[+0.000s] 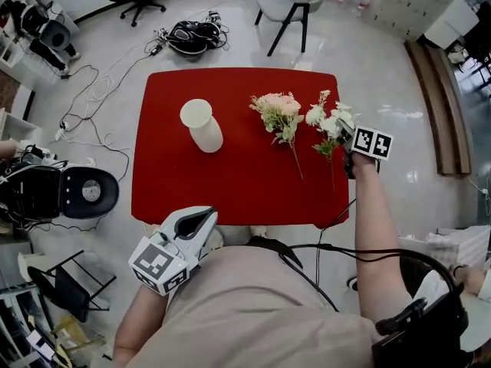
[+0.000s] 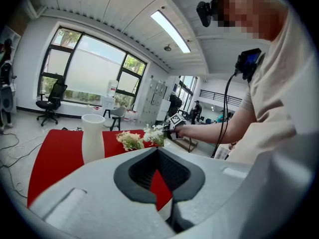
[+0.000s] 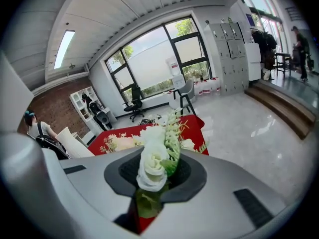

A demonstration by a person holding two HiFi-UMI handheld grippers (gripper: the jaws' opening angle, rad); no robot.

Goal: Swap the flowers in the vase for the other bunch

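Clearly clamping the right claw (image 3: 160, 159) on the white bunch (image 3: 152, 164): pinching the green stalk just below a white rose, with the jaws nearly together. Showing that pinch only in the right gripper view; hiding it behind blossoms and the marker cube in the head view. Showing the bunch's whole length only in the head view: running its long axis from far to near, pointing the white heads toward the far edge of the red table (image 1: 230, 186) and trailing a thin stem toward the near edge, low over the table's right side, touching it or not being impossible to tell. Lying on the table just beside it to the left, apart from it: the pink bunch (image 1: 278, 110), heads likewise far, stem slanting near and rightward. Standing upright left of centre, well apart from both bunches: the white vase (image 1: 202, 125), baring an empty mouth to the head view, giving only its side in the left gripper view. Holding the left claw (image 1: 212, 219) closed on nothing, hovering by the table's near edge, close to the torso.
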